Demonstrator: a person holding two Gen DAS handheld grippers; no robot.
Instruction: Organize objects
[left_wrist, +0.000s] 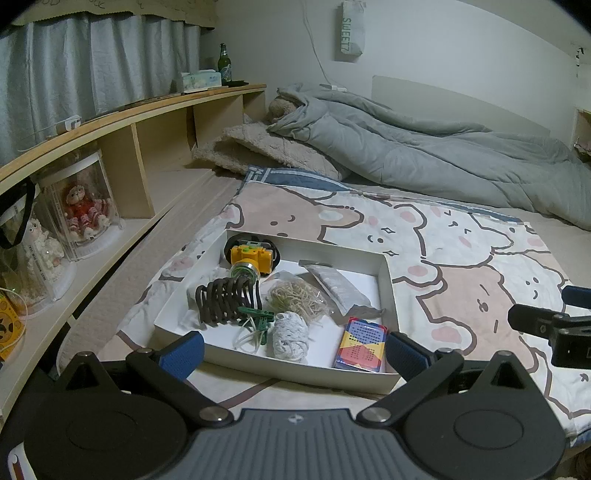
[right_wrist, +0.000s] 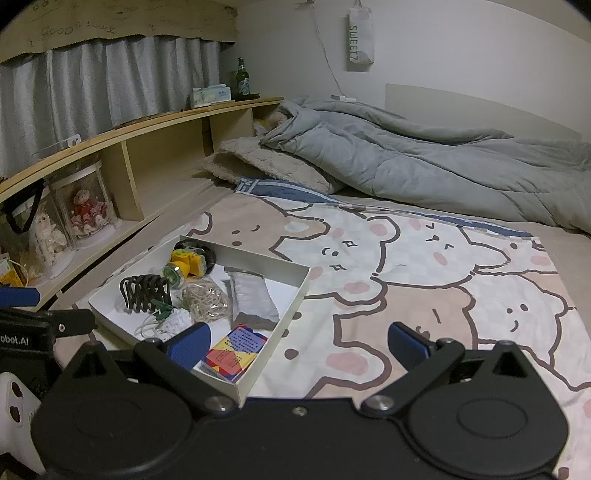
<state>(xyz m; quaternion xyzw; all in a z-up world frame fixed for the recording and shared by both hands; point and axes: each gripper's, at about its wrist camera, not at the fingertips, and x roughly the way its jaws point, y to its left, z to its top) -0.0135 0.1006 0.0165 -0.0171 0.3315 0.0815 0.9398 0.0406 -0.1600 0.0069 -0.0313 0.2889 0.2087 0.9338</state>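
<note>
A shallow white box (left_wrist: 389, 295) (right_wrist: 291, 306) lies on the bear-print blanket. Inside are a yellow headlamp (left_wrist: 253, 258) (right_wrist: 186, 264), a dark hair claw (left_wrist: 225, 299) (right_wrist: 144, 291), a green clip (left_wrist: 258, 317), a bag of rubber bands (left_wrist: 299, 297) (right_wrist: 205, 299), a grey packet (left_wrist: 338, 286) (right_wrist: 253, 295), a white cord ball (left_wrist: 290, 336) and a colourful card box (left_wrist: 364, 343) (right_wrist: 234, 350). My left gripper (left_wrist: 295, 352) is open just before the box's near wall, empty. My right gripper (right_wrist: 299, 343) is open over the box's right corner and blanket, empty.
A wooden bedside shelf (left_wrist: 122, 122) (right_wrist: 147, 127) runs along the left with clear doll cases (left_wrist: 83, 206) (right_wrist: 86, 206), a tissue box (left_wrist: 201, 79) and a green bottle (left_wrist: 223, 62). A grey duvet (left_wrist: 424, 155) (right_wrist: 424, 162) and a pillow (left_wrist: 266, 151) lie at the back.
</note>
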